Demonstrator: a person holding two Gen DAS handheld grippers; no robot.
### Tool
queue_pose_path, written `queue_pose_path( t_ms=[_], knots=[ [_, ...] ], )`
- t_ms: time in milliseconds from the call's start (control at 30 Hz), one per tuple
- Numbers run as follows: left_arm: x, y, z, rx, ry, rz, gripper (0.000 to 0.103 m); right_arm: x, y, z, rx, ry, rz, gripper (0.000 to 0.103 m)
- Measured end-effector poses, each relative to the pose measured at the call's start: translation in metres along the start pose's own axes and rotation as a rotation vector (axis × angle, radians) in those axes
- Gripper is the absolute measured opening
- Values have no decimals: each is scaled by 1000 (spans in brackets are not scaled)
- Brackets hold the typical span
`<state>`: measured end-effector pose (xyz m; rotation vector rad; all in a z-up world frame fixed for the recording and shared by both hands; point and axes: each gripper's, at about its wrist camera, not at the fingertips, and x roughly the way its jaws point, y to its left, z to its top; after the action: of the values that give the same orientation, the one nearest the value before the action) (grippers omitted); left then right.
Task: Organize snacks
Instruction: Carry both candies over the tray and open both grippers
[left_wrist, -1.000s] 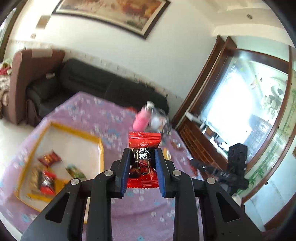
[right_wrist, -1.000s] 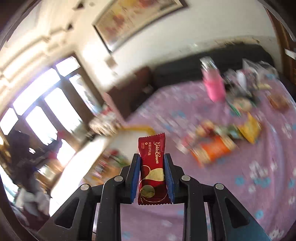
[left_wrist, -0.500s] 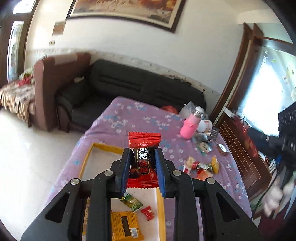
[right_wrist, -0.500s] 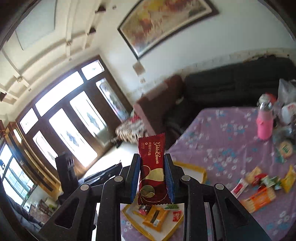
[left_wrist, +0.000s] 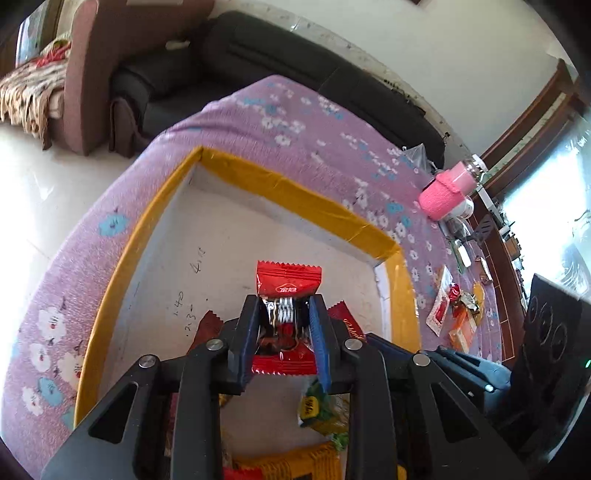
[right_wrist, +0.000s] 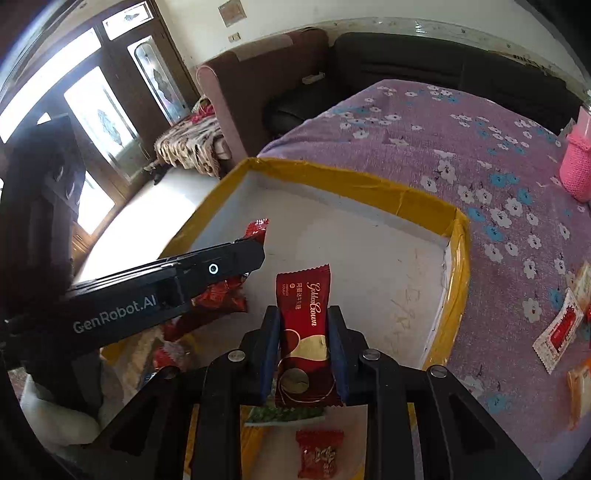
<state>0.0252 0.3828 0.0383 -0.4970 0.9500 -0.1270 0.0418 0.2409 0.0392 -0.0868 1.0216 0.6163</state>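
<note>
My left gripper (left_wrist: 283, 314) is shut on a bright red candy packet (left_wrist: 288, 282) and hangs over the white floor of a shallow box with a yellow taped rim (left_wrist: 295, 192). My right gripper (right_wrist: 303, 325) is shut on a dark red and gold bar wrapper (right_wrist: 304, 299), also above the box (right_wrist: 354, 181). In the right wrist view the left gripper's black body (right_wrist: 166, 291) reaches in from the left with its candy tip (right_wrist: 256, 229) showing. Several wrapped snacks lie in the near part of the box, such as a green packet (left_wrist: 317, 408) and a red candy (right_wrist: 319, 454).
Loose snacks (left_wrist: 456, 310) lie on the purple flowered cloth (left_wrist: 306, 122) right of the box, as does a white and red sachet (right_wrist: 557, 330). A pink knitted bottle (left_wrist: 447, 190) stands further back. A dark sofa (left_wrist: 295, 59) and a brown armchair (right_wrist: 258, 85) lie beyond the table.
Both grippers have swung from the snack pile toward the box and dropped low over it, each still gripping its packet. The box now fills both views.
</note>
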Motion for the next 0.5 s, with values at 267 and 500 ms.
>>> queue_pose_path(
  t_ms=[267,500],
  knots=[
    [-21,2,-2,-53,-13,-59,25,-25,-8,-6,4,-62,46,39],
    [-93,-66,-54,78,-200,-21,51,-109,-38,-42,8,-274,16,49]
  ],
)
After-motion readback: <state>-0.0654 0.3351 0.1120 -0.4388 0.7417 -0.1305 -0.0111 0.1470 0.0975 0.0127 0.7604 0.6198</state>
